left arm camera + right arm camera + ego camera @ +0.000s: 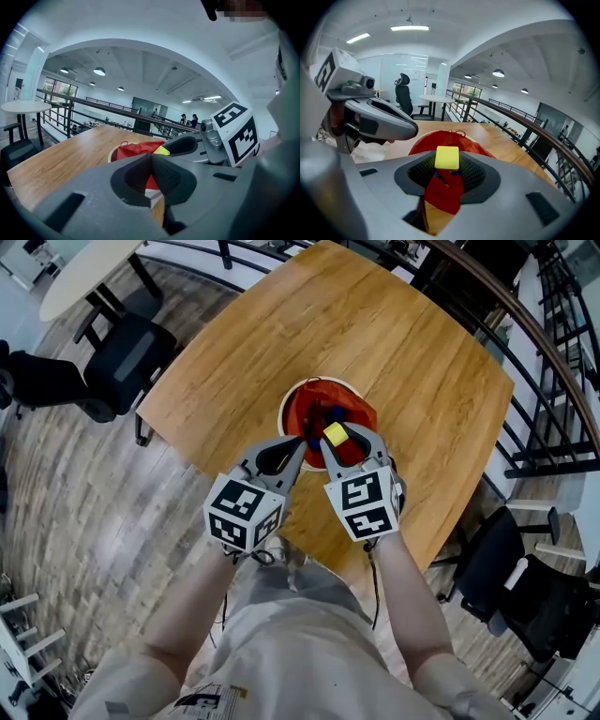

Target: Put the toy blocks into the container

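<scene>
A wooden table is carrying one white-rimmed container, red-lined, sitting close to the surface's near edge.

Open tabletop round container, railing beyond

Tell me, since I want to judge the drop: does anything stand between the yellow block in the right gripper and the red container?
Nothing visible does. The yellow block, clamped in the right gripper, hangs over the open mouth of the red container. The left gripper, shut and empty, sits beside it, not under the block.
</scene>
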Action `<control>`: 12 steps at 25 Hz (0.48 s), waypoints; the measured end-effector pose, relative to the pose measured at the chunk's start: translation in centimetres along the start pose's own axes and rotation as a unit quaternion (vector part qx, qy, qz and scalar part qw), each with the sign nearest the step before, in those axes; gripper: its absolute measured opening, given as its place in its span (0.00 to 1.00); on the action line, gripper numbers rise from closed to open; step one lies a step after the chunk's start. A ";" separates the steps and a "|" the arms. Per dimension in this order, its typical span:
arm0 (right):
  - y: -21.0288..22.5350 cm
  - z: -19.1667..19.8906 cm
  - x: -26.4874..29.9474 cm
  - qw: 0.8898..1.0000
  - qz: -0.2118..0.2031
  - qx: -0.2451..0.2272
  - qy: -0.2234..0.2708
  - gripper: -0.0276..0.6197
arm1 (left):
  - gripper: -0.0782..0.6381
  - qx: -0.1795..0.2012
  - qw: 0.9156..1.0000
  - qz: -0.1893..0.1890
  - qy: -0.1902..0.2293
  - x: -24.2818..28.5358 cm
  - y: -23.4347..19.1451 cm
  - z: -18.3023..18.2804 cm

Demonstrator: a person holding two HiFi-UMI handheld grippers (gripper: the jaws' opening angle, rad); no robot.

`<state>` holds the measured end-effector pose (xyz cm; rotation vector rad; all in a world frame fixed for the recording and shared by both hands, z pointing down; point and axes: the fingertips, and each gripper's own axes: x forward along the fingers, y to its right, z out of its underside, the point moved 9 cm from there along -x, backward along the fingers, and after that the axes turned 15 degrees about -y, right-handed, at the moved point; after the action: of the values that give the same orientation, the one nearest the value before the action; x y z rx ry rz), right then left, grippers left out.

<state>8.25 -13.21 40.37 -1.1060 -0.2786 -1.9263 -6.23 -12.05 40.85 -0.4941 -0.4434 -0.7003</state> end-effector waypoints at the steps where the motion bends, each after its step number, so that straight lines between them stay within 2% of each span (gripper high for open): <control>1: 0.0 0.1 0.2 1.000 0.001 -0.002 -0.005 0.27 | 0.13 0.001 1.000 0.001 -0.001 0.1 0.0 0.0; 12: -0.1 0.6 2.4 0.998 -0.019 -0.018 -0.059 0.27 | 0.13 -0.004 1.000 0.011 -0.014 1.2 0.0 0.7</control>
<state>8.02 -14.17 42.62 -1.2483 -0.3330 -1.9101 -5.59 -12.20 42.06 -0.5168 -0.4608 -0.6760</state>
